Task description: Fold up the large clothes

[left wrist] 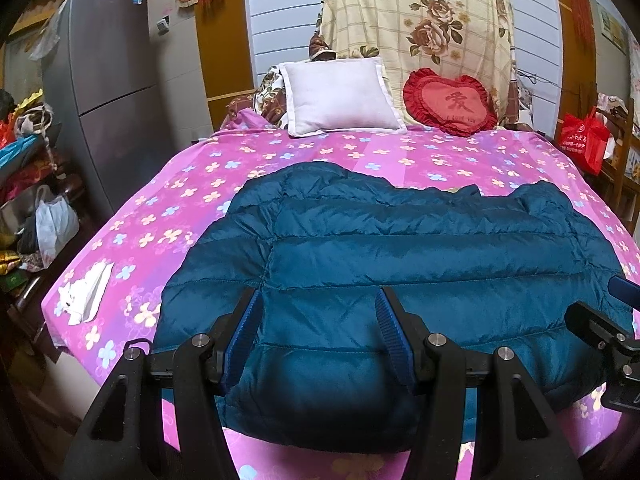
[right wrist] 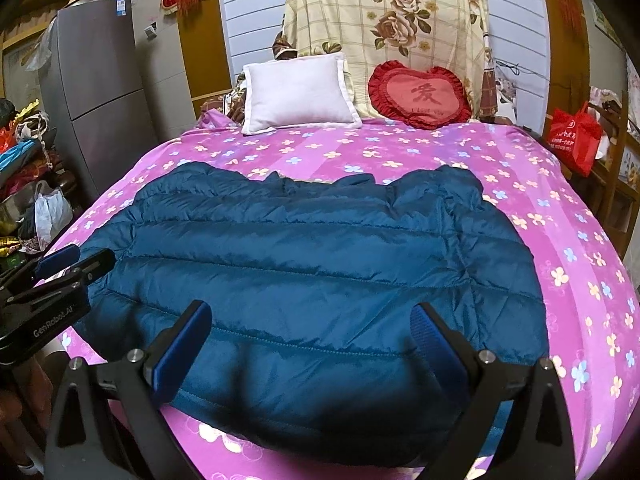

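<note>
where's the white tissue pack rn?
Left wrist view only: the white tissue pack lies on the pink floral bedsheet near the bed's left edge, left of the blue puffer jacket and apart from it.

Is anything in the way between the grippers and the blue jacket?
No. Both the left gripper and the right gripper hang open right over the near edge of the jacket, with nothing between them and it.
</note>
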